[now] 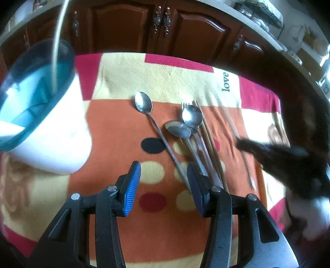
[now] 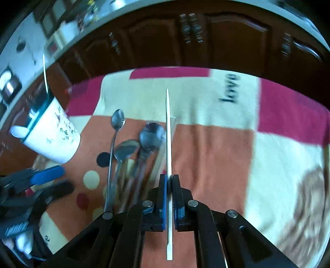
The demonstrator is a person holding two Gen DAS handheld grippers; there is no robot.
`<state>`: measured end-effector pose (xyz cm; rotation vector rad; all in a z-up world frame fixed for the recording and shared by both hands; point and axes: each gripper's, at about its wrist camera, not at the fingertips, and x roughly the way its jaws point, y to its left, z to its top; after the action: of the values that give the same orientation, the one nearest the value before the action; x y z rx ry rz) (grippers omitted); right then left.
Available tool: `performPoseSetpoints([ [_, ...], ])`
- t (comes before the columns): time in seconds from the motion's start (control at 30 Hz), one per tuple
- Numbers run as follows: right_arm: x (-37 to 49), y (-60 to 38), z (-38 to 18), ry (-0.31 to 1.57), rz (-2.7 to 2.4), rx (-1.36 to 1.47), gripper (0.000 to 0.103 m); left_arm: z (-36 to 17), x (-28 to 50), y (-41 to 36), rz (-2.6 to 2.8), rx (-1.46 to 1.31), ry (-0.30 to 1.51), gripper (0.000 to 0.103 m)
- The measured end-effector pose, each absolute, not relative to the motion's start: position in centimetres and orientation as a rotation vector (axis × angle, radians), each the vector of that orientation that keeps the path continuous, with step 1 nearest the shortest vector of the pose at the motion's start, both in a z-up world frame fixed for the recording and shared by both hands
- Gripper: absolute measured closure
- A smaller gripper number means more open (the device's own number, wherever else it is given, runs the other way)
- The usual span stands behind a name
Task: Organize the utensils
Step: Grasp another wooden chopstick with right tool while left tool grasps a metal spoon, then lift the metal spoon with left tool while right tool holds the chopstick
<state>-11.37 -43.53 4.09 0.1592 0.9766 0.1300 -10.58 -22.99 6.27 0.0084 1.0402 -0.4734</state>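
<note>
A white cup with a teal rim (image 1: pixel 51 132) stands at the left, with one white chopstick (image 1: pixel 58 37) in it; it also shows in the right wrist view (image 2: pixel 53 138). Several spoons (image 1: pixel 144 103), a fork and wooden chopsticks (image 1: pixel 208 140) lie together on the blanket, seen also in the right wrist view (image 2: pixel 127 148). My left gripper (image 1: pixel 164 185) is open and empty, low over the utensil handles. My right gripper (image 2: pixel 169 198) is shut on a white chopstick (image 2: pixel 168 132) that points forward above the blanket. The right gripper (image 1: pixel 274 150) shows blurred in the left view.
A patterned red, orange and cream blanket (image 1: pixel 123 70) covers the table. Dark wooden cabinets (image 1: pixel 160 24) stand behind it, under a countertop with kitchen items (image 1: pixel 266 14). The left gripper (image 2: pixel 41 181) shows at the left of the right wrist view.
</note>
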Motion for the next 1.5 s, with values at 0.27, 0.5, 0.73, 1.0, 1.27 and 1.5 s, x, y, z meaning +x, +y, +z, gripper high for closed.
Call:
performPoseSetpoints([
  [0.27, -16.5, -46.6, 4.0, 0.962, 0.089, 0.269, 0.099, 3.1, -8.0, -26.0, -0.455, 0.009, 1.121, 0.063],
  [0.5, -16.7, -46.0, 3.3, 0.960, 0.095, 0.326, 0.099, 2.7, -8.4, -25.2, -0.503, 0.037, 1.118, 0.097],
  [0.73, -19.1, -43.4, 2.4, 1.006, 0.120, 0.361, 0.099, 2.9, -14.3, -20.6, -0.589, 0.103, 1.185, 0.100],
  [1.0, -21.8, -41.8, 0.8, 1.076, 0.108, 0.367, 0.098, 3.2, -19.9, -18.4, -0.680, 0.186, 1.204, 0.098],
  [1.27, -18.8, -44.0, 2.3, 1.004, 0.080, 0.366, 0.076, 4.5, -15.7, -18.5, -0.626, 0.099, 1.111, 0.068],
  [1.5, -15.2, -41.5, 2.5, 1.025, 0.141, 0.239, 0.081, 3.3, -12.4, -20.9, -0.589, 0.153, 1.061, 0.068],
])
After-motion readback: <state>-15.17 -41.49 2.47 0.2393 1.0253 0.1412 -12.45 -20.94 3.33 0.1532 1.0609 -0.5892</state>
